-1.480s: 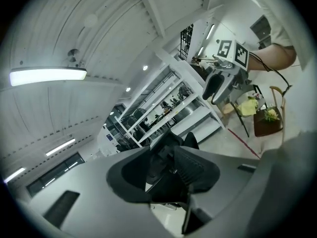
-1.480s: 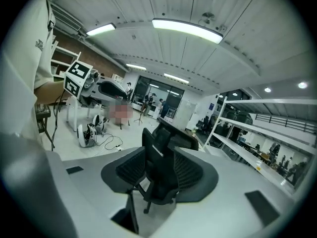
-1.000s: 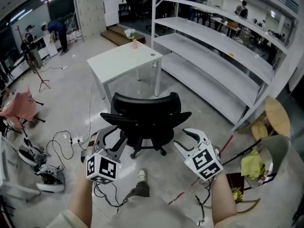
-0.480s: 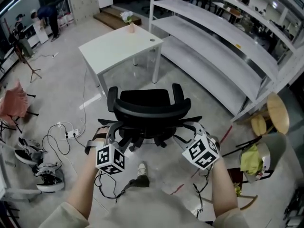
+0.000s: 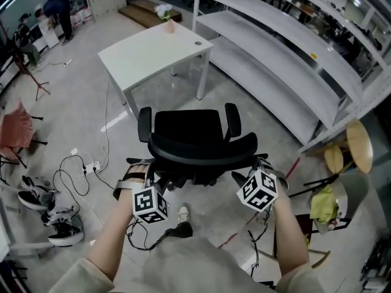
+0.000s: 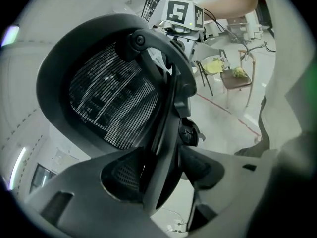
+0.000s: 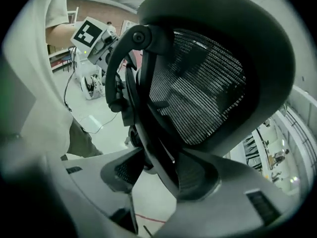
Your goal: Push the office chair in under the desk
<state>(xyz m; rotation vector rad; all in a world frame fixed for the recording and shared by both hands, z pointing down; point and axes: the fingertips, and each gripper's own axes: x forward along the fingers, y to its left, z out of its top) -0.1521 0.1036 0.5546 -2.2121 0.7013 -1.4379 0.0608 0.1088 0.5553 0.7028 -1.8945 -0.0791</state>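
The black office chair stands with its back toward me, a short way in front of the white desk. My left gripper is low behind the backrest's left side. In the left gripper view the left gripper is open and straddles a black frame bar of the mesh back. My right gripper is behind the backrest's right side. The right gripper has just been closing a little, with a frame bar between its jaws; a gap shows beside one pad.
A long white shelving rack runs along the right. Cables and a power strip lie on the floor at left, near shoes. A chair with yellow cloth and a wooden stool stand at right. A small vase is on the desk.
Both grippers have moved forward and down from behind the chair to its backrest, and each now has a frame bar between its jaws. The chair looks closer below me.
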